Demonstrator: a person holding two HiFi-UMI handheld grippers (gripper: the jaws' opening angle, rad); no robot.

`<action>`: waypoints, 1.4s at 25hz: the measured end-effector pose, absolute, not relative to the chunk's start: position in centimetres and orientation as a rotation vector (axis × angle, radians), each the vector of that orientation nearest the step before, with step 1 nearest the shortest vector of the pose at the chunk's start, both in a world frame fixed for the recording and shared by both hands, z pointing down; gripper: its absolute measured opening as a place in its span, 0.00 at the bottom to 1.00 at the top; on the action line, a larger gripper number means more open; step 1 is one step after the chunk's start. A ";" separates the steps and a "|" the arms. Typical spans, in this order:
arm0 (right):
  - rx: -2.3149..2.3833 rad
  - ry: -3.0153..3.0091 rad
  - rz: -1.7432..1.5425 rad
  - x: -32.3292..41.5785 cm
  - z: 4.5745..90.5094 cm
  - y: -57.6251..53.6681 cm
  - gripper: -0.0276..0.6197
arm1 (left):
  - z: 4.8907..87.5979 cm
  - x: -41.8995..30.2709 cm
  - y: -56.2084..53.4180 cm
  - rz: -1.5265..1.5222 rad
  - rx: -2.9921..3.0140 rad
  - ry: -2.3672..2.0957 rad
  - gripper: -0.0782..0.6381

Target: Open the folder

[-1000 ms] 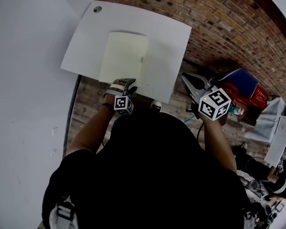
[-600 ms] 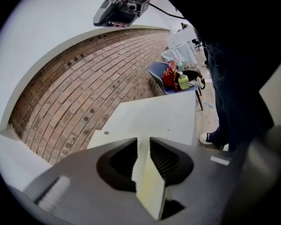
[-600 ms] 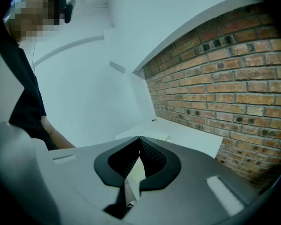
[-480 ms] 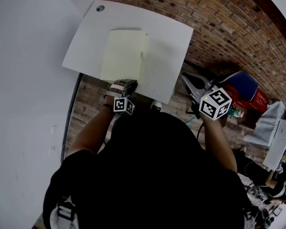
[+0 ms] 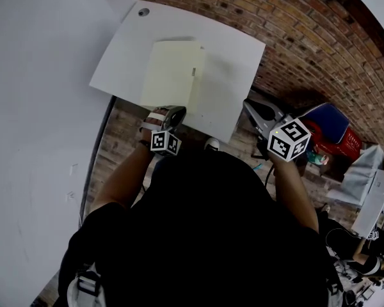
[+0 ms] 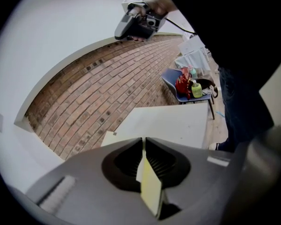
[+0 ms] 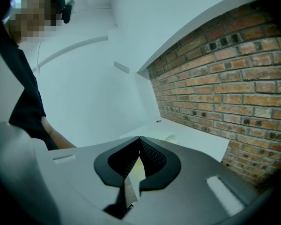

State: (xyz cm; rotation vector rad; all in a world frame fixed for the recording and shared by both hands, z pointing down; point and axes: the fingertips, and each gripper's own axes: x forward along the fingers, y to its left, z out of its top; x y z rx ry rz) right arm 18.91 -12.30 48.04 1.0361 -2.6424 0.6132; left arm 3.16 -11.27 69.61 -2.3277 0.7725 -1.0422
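Folder (image 5: 173,75) sits on the tabletop (image 5: 233,56), left gripper (image 5: 173,115) fingers (image 6: 124,161) have just been closing onto its near cover edge, right gripper (image 5: 253,110) shut and empty, so that thin pinch could slip or drag the whole folder.

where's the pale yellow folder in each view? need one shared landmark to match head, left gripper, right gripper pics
Head view: pale yellow folder lying mid-table, near edge in the left gripper.
Left gripper view: bottom centre, its edge pinched between jaws that have just been closing.
Right gripper view: centre, faint pale patch just beyond the right gripper's shut tips.
Shared landmark: the white table, under the folder in all three.
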 end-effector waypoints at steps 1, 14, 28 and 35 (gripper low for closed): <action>1.030 -2.645 0.611 18.8 48.0 -12.4 0.05 | 69.3 2.9 -11.3 -1.031 -2.340 0.789 0.14; 0.913 -2.695 0.595 16.0 47.7 -12.8 0.05 | 64.0 -0.1 -12.8 -0.902 -2.432 1.056 0.13; 0.845 -2.723 0.587 13.9 47.6 -13.6 0.05 | 59.6 -4.9 -14.4 -0.741 -2.485 1.376 0.13; 0.817 -2.734 0.588 12.6 47.6 -14.3 0.05 | 58.3 -7.7 -14.8 -0.701 -2.452 1.487 0.12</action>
